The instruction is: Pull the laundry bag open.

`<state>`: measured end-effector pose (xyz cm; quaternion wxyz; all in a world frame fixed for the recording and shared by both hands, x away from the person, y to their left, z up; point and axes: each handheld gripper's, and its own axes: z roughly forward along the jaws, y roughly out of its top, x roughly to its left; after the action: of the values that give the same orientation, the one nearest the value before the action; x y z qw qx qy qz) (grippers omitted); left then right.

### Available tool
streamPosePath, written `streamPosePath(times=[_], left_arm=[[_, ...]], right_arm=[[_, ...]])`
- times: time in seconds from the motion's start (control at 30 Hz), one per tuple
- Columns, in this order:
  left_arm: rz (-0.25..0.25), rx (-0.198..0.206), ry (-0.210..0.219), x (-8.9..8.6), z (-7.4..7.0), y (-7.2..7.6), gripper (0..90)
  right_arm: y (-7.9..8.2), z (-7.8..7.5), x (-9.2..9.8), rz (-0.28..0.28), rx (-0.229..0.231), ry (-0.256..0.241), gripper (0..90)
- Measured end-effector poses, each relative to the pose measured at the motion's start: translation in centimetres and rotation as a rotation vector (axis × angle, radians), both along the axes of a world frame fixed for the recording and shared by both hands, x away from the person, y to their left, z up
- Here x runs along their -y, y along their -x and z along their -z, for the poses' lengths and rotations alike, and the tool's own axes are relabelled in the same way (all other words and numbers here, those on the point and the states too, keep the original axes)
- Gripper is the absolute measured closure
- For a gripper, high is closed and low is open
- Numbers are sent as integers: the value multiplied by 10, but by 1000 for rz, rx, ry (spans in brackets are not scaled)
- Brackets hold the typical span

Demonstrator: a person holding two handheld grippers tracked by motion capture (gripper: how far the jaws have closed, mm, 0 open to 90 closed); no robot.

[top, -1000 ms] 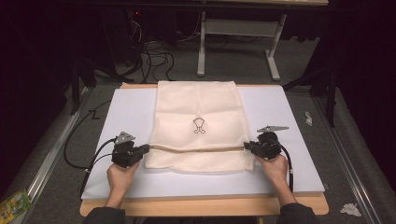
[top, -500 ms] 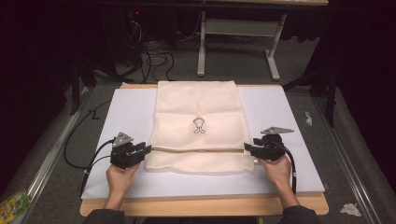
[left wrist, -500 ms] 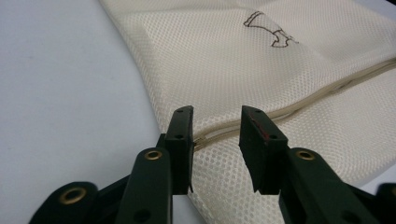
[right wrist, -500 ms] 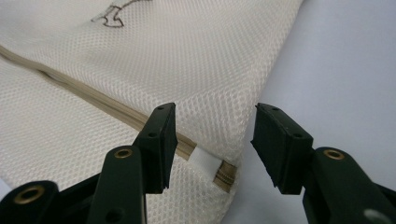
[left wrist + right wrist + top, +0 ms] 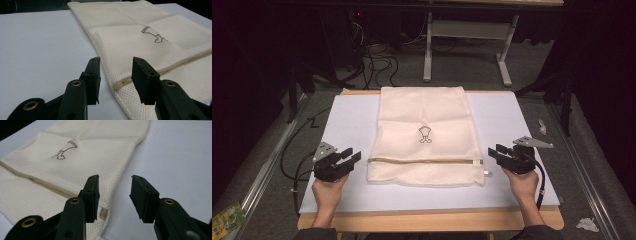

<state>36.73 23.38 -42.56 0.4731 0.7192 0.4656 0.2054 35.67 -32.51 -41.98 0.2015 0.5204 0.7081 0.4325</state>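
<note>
Cream mesh laundry bag (image 5: 424,135) lying flat on a white worktop (image 5: 347,125).
Left tool (image 5: 348,158) and right tool (image 5: 496,152) flank it, both spread, gripping nothing.

cream mesh bag (image 5: 424,135), white mat (image 5: 347,125)

No words or numbers can be read. The cream mesh bag (image 5: 424,135) bears only a small dark outline emblem (image 5: 424,135) at its centre, no lettering.
</note>
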Motion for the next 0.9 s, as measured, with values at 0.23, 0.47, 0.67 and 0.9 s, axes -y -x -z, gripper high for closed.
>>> streamPosePath(times=[0.23,0.47,0.67,0.9], left_arm=[[-47,-2,0,-13,4,-1,585],[-71,-14,3,-19,8,-6,579],[-99,-44,6,-23,17,-14,567],[-115,-62,-16,-20,25,-23,560]], right_arm=[[3,5,23,54,12,-28,604],[3,10,37,100,5,-53,604],[-1,14,44,127,1,-50,601],[-5,22,49,162,-14,-59,595]])
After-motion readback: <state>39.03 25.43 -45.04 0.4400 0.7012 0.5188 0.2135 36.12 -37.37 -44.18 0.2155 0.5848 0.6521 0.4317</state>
